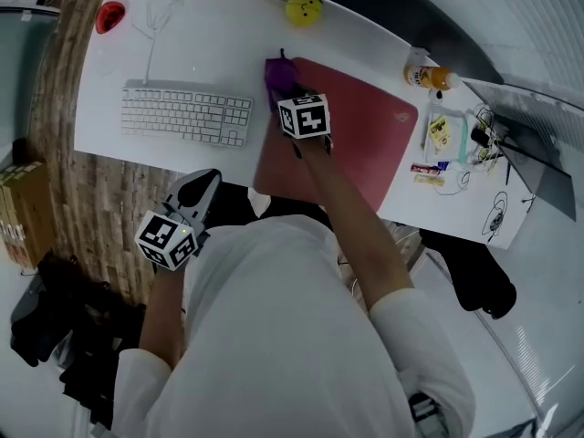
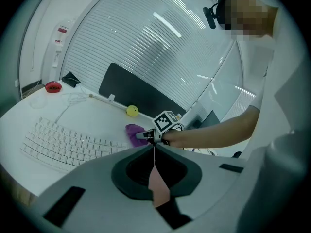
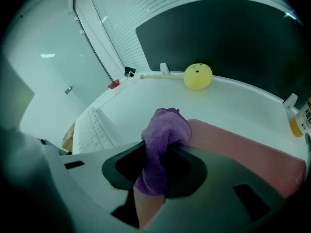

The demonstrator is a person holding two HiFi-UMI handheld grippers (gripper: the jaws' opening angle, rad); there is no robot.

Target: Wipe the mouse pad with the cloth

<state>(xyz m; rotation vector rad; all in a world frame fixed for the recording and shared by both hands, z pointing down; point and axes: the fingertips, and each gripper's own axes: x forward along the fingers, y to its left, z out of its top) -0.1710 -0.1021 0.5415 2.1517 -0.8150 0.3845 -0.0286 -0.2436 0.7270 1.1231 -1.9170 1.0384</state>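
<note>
The right hand-held gripper (image 3: 155, 161) has its jaws closed on the purple cloth (image 3: 163, 132), which bunches out ahead of the jaw tips. The cloth sits at the far left corner of the red mouse pad (image 1: 360, 144), and most of the pad spreads to the right of this hand-held gripper and back beneath it. A white keyboard (image 1: 187, 114) lies on the white surface (image 1: 219, 53) just to its left, and a yellow ball (image 1: 304, 8) rests beyond it near the far edge. The left hand-held gripper (image 1: 203, 188) is held off the near edge of the surface, on the near side of the keyboard and well apart from the pad. Its jaws are pressed together with nothing between them.
</note>
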